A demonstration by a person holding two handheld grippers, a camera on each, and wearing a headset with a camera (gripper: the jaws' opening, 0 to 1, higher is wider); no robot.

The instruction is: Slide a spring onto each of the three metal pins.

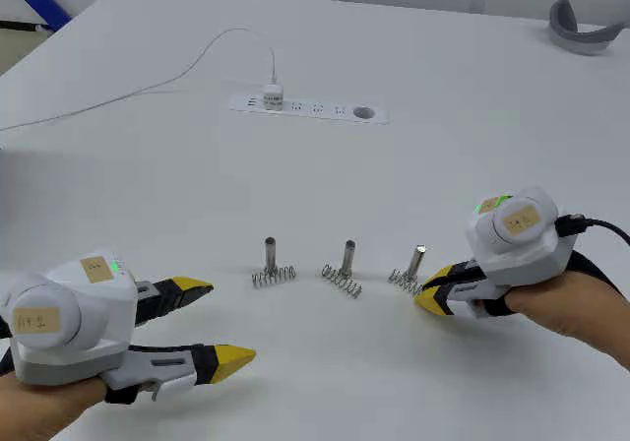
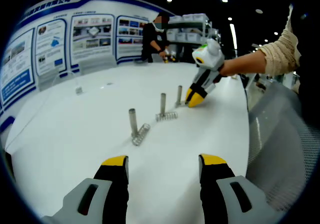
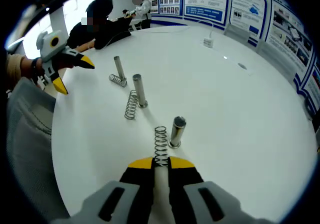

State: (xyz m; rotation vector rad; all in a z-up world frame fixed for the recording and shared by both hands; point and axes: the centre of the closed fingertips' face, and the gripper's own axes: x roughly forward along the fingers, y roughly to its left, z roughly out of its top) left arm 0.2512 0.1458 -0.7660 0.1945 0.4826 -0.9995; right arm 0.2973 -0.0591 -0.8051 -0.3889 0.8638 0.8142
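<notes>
I'm working the right gripper [image 3: 159, 165] at the right-hand spring [image 3: 160, 143], and its jaws are pinching together on the spring's near end, as far as the right gripper view lets me judge. The spring is lying flat on the counter [image 1: 443, 165], its long axis running straight away from the jaws. It is lying just beside the foot of the right-hand pin [image 3: 177, 130], which is standing upright. That is the relation I'm watching: the spring is lying horizontal while the pin is pointing up. So I'm judging that the next move is calling for a lift and a tip to upright, bringing the spring's free end over the pin's top before sliding it down. The left gripper [image 1: 212, 321] is hovering low at the near left with its jaws spread wide and holding nothing, well apart from the row and nearest the left-hand pin [image 1: 270, 252]. That pin and the middle pin [image 1: 347, 256] are standing bare, with the left-hand spring [image 1: 274, 277] and the middle spring [image 1: 342, 280] lying at their feet, so I'm counting all three pins as not yet threaded.
</notes>
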